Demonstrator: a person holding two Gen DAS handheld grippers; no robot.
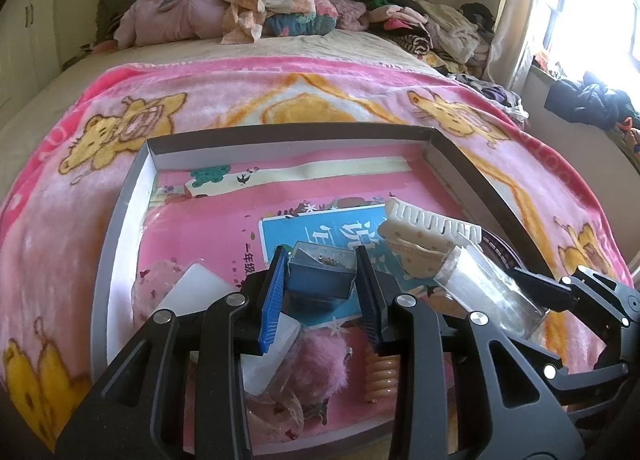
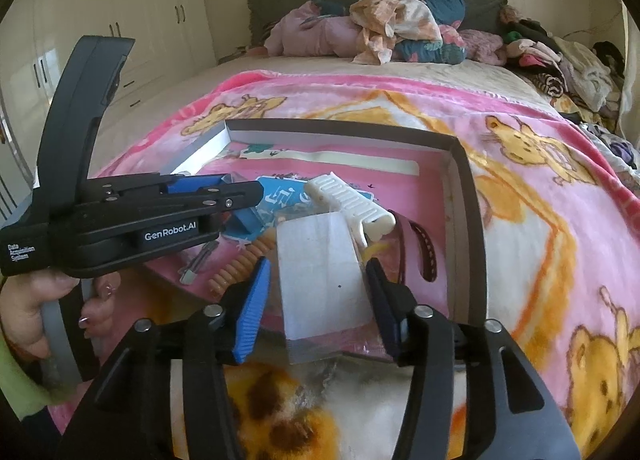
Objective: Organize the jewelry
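Tray: shallow grey box tray on the pink blanket over the bed, jewelry bits loose inside.
Left tool: jaws closed onto a small blue box, held just above the tray.
Right tool: jaws touching both sides of a clear packet, over the tray's near edge.
Progress: early, I'd judge; white comb, orange spiral tie, pink fluffy clip all unsorted.
Views: left shows fluffy clip; right shows dark strap clearly.
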